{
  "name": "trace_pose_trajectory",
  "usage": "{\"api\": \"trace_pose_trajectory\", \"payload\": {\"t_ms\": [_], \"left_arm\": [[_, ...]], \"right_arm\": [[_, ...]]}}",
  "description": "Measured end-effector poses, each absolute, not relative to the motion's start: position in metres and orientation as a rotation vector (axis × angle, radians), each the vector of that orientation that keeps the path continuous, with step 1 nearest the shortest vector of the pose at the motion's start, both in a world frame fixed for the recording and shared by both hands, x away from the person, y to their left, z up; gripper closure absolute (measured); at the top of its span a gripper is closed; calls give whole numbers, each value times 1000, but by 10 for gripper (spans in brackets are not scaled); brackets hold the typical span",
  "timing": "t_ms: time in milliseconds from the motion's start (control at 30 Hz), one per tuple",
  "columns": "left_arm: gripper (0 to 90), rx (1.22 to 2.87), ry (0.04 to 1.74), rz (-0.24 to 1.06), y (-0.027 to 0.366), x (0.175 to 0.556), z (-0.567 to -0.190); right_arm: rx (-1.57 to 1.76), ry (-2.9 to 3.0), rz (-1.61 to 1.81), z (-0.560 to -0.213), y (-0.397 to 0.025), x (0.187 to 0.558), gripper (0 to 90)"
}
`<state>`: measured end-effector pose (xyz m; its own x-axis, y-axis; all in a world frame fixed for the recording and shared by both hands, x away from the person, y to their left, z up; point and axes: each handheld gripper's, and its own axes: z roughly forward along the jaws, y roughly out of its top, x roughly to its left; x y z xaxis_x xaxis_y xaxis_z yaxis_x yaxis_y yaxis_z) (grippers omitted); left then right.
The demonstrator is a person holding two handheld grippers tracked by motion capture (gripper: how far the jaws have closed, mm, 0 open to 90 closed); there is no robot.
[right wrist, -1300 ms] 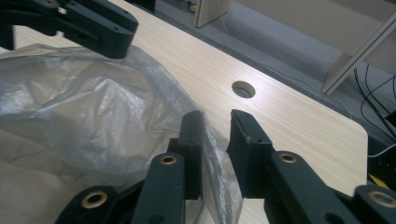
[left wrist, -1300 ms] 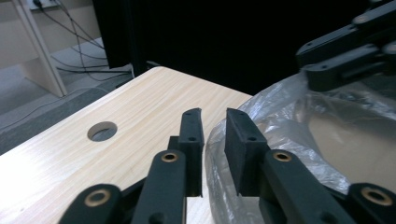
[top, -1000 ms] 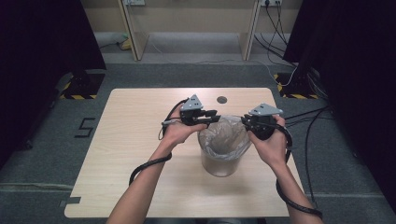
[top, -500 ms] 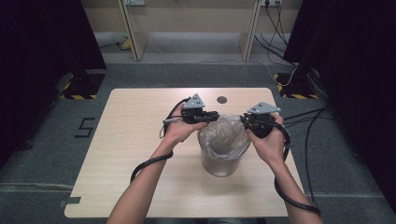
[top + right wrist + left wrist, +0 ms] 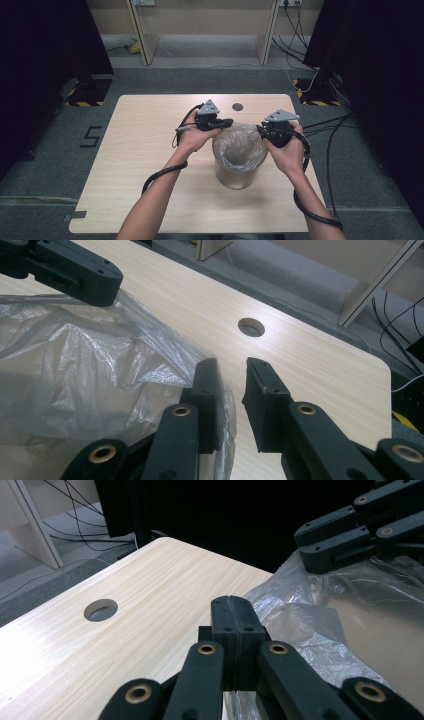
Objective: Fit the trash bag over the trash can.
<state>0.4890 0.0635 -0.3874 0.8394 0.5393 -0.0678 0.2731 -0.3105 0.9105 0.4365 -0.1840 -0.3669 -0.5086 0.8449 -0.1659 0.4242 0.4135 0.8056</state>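
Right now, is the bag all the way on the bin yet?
Mostly. The bag already lines the bin and folds over its rim. The left gripper is shut beside the bag at the rim; whether it pinches plastic is unclear. The right gripper is open at the other edge. Left: smoothing the edges down.

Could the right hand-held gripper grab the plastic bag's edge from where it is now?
Probably yes. The right hand-held gripper is open right at the plastic bag lining the bin; one finger already lies against the film, with nothing between.
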Motion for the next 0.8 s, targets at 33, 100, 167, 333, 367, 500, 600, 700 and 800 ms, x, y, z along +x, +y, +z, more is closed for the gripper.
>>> {"api": "trace_pose_trajectory", "payload": {"t_ms": [33, 100, 167, 333, 367, 500, 600, 700, 800], "left_arm": [[896, 1906, 611, 300, 64, 490, -388], [896, 1901, 621, 297, 64, 491, -388], [896, 1894, 634, 294, 65, 492, -389], [896, 1891, 657, 272, 66, 496, -391], [896, 1887, 662, 270, 66, 496, -392], [896, 1885, 668, 261, 67, 497, -392], [896, 1881, 683, 245, 68, 499, -394], [896, 1885, 697, 229, 67, 502, -397], [896, 1899, 701, 219, 67, 503, -399]], "right_arm": [[1075, 2107, 968, -367, -184, 437, 750], [1079, 2104, 969, -367, -184, 437, 746], [1085, 2106, 969, -367, -185, 438, 739], [1099, 2106, 974, -368, -187, 440, 731], [1103, 2105, 974, -368, -187, 440, 731], [1114, 2108, 972, -369, -189, 441, 731], [1118, 2110, 970, -371, -190, 442, 731], [1123, 2114, 970, -372, -191, 442, 731], [1130, 2124, 965, -374, -192, 443, 728]]}}
